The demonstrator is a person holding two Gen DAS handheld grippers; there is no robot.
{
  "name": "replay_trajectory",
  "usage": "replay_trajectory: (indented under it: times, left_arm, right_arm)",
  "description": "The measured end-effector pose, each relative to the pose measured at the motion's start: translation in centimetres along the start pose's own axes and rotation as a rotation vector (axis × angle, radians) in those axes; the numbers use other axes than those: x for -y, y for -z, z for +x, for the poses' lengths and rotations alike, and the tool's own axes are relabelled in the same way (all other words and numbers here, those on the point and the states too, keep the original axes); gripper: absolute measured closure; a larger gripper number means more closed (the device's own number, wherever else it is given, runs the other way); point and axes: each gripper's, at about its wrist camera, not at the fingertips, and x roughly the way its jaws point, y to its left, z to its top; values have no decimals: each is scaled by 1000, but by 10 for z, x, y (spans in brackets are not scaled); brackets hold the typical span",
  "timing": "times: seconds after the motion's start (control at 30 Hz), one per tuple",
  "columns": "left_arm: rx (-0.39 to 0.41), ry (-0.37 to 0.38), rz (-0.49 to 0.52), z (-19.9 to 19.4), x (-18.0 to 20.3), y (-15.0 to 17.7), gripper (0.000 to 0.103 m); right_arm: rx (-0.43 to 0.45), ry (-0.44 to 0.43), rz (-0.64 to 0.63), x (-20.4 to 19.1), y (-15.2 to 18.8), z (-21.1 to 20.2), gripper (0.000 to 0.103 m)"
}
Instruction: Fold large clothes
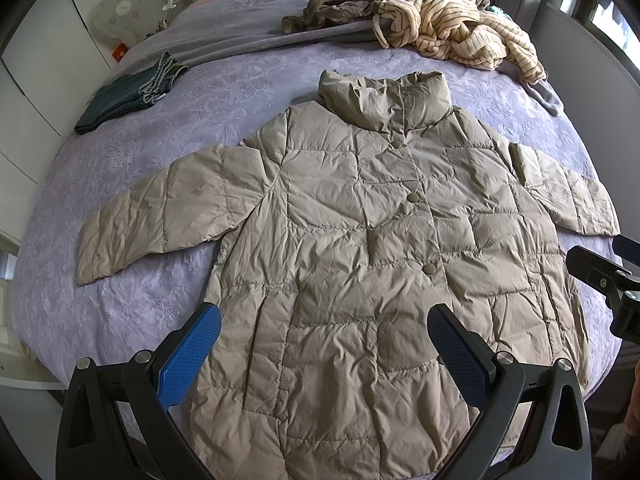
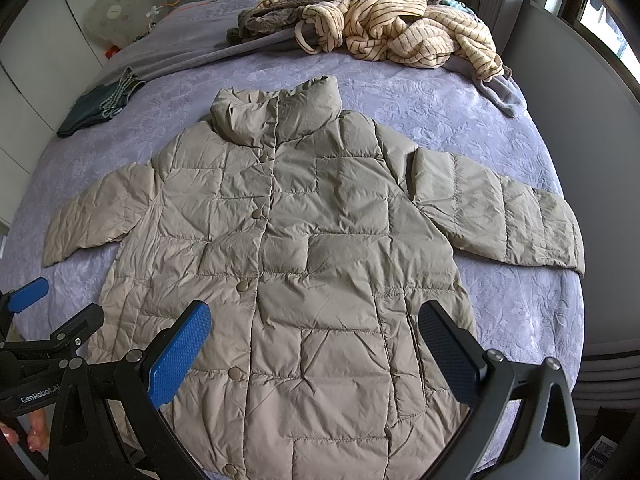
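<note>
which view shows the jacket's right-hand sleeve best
The right wrist view: that sleeve of the beige puffer jacket lies whole, cuff included. In the left wrist view the sleeve is squeezed at the frame's edge, near the right gripper.

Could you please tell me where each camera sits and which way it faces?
Left wrist: on the left gripper, open above the beige quilted puffer jacket's hem, facing its collar; right gripper at right edge.
Right wrist: on the right gripper, open, same heading; left gripper and fingers lower left.
Shared: jacket, lilac bedspread, striped cream garment.
</note>
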Motion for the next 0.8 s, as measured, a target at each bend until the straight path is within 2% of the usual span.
replay_trajectory:
  times: [0.5, 0.7, 0.8]
  left_arm:
    - [-3, -5, -12, 6, -5, 3, 0]
    - [-9, 57, -47, 14, -18, -1, 0]
    - [-26, 108, -112, 26, -37, -2, 0]
  right_arm:
    - [-7, 15, -2, -5, -3, 8, 0]
    - [-12, -27, 30, -4, -3, 19, 0]
    - [-8, -54, 35, -9, -3, 25, 0]
